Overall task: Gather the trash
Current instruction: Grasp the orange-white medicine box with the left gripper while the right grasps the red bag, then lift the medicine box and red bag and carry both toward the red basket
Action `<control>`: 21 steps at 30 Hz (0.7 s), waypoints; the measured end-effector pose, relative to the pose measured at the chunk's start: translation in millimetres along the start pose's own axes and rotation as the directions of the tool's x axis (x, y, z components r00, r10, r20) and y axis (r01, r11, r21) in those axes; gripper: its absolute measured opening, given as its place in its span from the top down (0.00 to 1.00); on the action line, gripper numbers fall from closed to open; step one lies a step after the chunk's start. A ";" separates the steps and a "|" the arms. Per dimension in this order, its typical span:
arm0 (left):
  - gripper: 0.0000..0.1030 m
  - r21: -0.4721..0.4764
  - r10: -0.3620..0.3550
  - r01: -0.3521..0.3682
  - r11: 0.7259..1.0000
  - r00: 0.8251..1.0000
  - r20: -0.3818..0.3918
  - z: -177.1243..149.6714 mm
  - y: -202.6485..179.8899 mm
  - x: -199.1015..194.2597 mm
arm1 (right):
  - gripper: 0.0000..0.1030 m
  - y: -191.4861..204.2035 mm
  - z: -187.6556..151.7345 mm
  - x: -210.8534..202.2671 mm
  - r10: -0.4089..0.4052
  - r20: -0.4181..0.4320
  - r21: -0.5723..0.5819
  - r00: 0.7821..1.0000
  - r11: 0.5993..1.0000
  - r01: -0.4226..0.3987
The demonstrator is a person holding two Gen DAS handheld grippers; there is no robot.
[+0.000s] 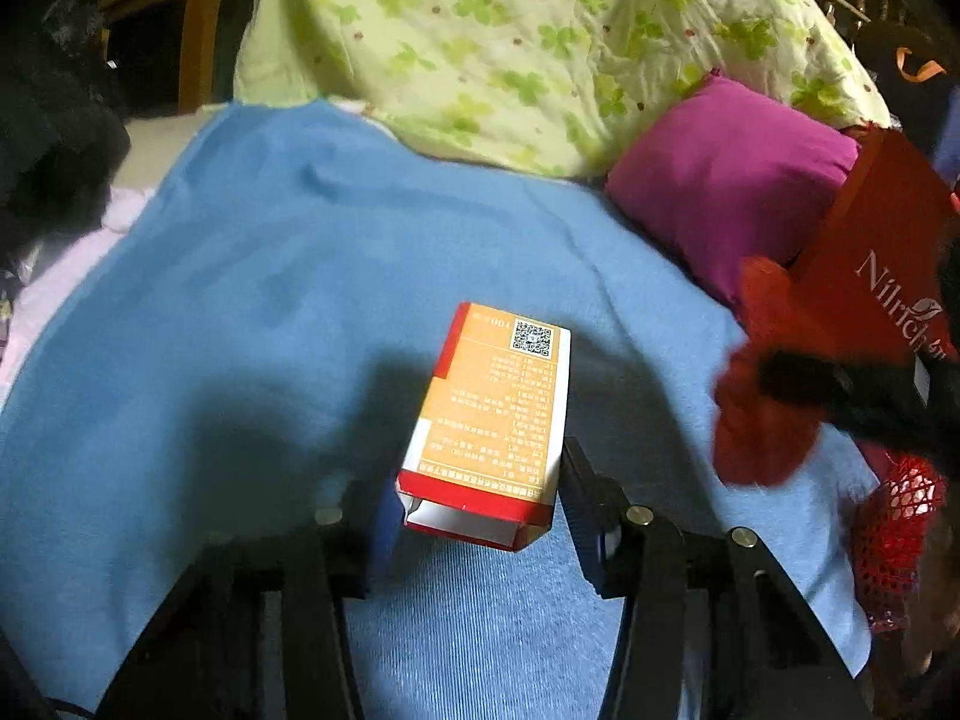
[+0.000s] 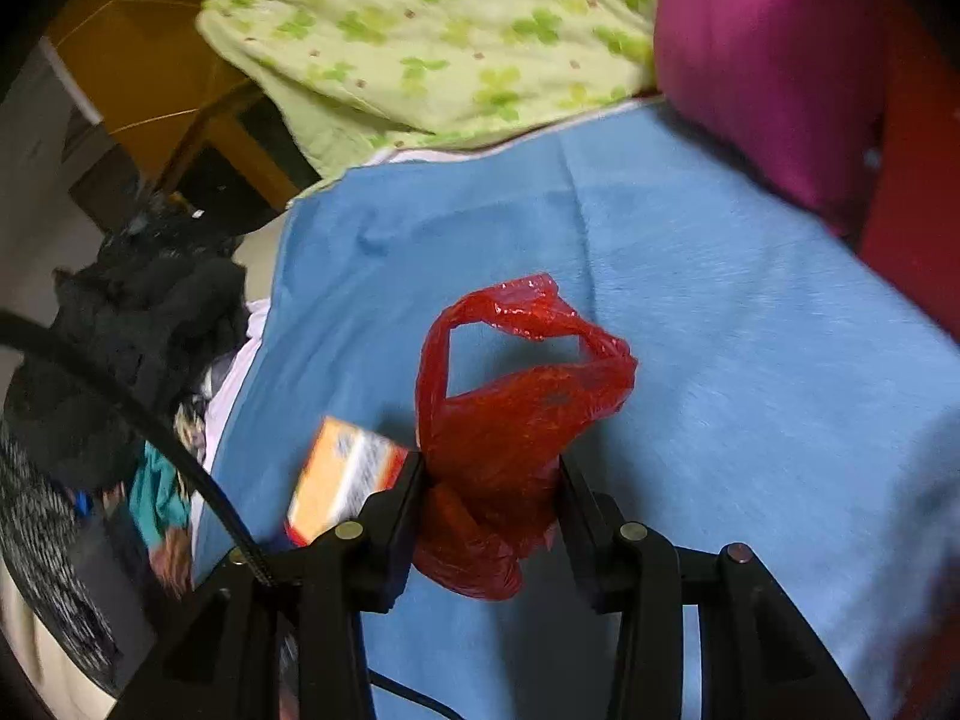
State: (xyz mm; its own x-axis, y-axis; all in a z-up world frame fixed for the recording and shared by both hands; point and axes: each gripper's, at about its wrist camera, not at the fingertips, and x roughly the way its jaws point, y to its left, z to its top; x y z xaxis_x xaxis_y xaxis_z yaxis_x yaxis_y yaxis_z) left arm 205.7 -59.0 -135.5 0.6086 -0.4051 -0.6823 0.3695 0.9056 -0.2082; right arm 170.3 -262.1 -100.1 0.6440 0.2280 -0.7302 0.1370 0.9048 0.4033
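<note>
The left gripper (image 1: 480, 480) clamps an orange carton (image 1: 492, 414); the right gripper (image 2: 492, 480) clamps a red plastic bag (image 2: 510, 420), contents unseen, above the blue blanket (image 1: 270, 300).

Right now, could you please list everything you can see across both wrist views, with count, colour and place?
carton: one, orange, red and white, between the left gripper's fingers, above the blue blanket
plastic bag: one, red, bunched between the right gripper's fingers
blue blanket: one, light blue, spread over the bed
quilt: one, pale green with leaf print, heaped at the back
cushion: one, magenta, at the right beside the quilt
paper bag: one, dark red with white lettering, far right
mesh item: one, red, at the right edge; cannot tell what it is
dark clothes: a heap, black, at the left of the bed
left gripper: one, black, closed on the carton
right gripper: one, black, closed on the plastic bag
</note>
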 end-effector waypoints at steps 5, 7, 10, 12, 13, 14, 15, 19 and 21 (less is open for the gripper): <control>0.51 0.024 0.009 -0.011 1.000 0.998 0.069 -2.0 -10.1 -38.0 | 0.56 13.7 -37.8 -48.9 0.005 0.075 -0.082 0.997 0.997 0.002; 0.51 0.029 0.018 -0.022 0.999 0.994 0.104 -3.1 -14.2 -57.7 | 0.56 22.6 -50.8 -63.8 0.008 0.099 -0.120 0.995 0.993 0.004; 0.51 0.036 0.050 -0.056 0.998 0.987 0.152 -4.2 -22.1 -86.4 | 0.56 34.6 -68.4 -89.3 0.021 0.131 -0.175 0.991 0.985 0.002; 0.51 0.029 0.054 -0.060 0.998 0.985 0.167 -7.1 -24.2 -101.6 | 0.56 44.0 -77.8 -109.1 0.035 0.157 -0.214 0.987 0.977 -0.001; 0.51 0.027 0.063 -0.069 0.997 0.983 0.171 -9.0 -26.9 -112.2 | 0.56 47.2 -81.0 -114.5 0.036 0.169 -0.229 0.985 0.973 0.004; 0.51 0.028 0.071 -0.077 0.997 0.982 0.175 -9.2 -28.6 -117.8 | 0.56 51.4 -85.3 -123.8 0.036 0.189 -0.249 0.981 0.968 0.012; 0.51 0.029 0.082 -0.089 0.996 0.979 0.184 -9.6 -31.1 -127.1 | 0.56 54.4 -88.6 -131.1 0.037 0.205 -0.263 0.978 0.965 0.019; 0.51 0.028 0.118 -0.129 0.991 0.960 0.254 -4.8 -40.6 -167.7 | 0.56 61.5 -102.6 -161.9 0.046 0.263 -0.292 0.964 0.956 0.034; 0.51 0.030 0.121 -0.136 0.990 0.947 0.298 -3.2 -47.3 -187.4 | 0.56 65.1 -109.8 -179.4 0.048 0.296 -0.299 0.954 0.953 0.045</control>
State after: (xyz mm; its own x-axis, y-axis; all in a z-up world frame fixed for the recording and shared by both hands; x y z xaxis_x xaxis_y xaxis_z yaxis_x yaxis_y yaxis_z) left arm 72.0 -25.5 0.0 0.8305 -0.3111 -0.4621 0.3039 0.9482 -0.0921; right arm -19.0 -204.6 -3.5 0.8439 0.1543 -0.5138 -0.0658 0.9803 0.1864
